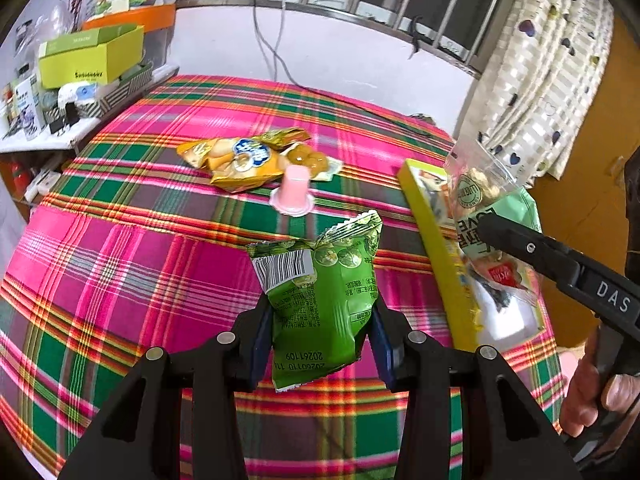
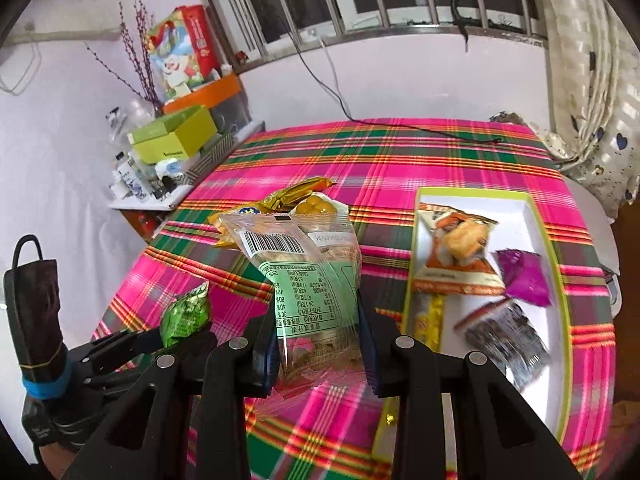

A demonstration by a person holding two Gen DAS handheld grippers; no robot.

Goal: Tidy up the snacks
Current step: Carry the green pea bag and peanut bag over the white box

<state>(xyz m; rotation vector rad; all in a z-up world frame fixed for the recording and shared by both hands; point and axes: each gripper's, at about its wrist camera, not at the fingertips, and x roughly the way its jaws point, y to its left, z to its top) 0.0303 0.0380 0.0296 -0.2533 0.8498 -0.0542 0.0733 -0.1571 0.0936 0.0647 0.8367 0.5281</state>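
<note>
**Two snack packets held above the plaid bench**

The left gripper (image 1: 320, 320) is closed on a green snack packet (image 1: 320, 300), its blue pads pressing the packet's two sides. The packet stands upright between the fingers, barcode and printed back facing the camera, clear of the plaid cloth (image 1: 120, 280) that covers the bench.

The right gripper (image 2: 318, 344) is clamped on a clear snack packet (image 2: 308, 276) with a pale green label panel and a barcode near its top. That packet is also lifted off the cloth, and in the left wrist view it hangs just over the near long rim of the tray (image 1: 436, 248).

The tray, yellow-green outside and white inside, lies toward the right edge of the bench. In it lie an orange packet (image 2: 460, 252) at the far end, a purple packet (image 2: 524, 272) beside it against the right wall, a dark packet (image 2: 508, 344) nearer the camera and a small yellow packet (image 2: 432, 316) along the left wall.

Toward the middle of the bench, well apart from the tray, rests a yellow bag (image 1: 236, 160) with two smaller packets touching its far side. A pink jelly cup (image 1: 294, 194) stands upside down just beside the bag, on its near side.

A person's hand (image 1: 600, 396) grips the right gripper's handle at the right edge of the left wrist view.
</note>
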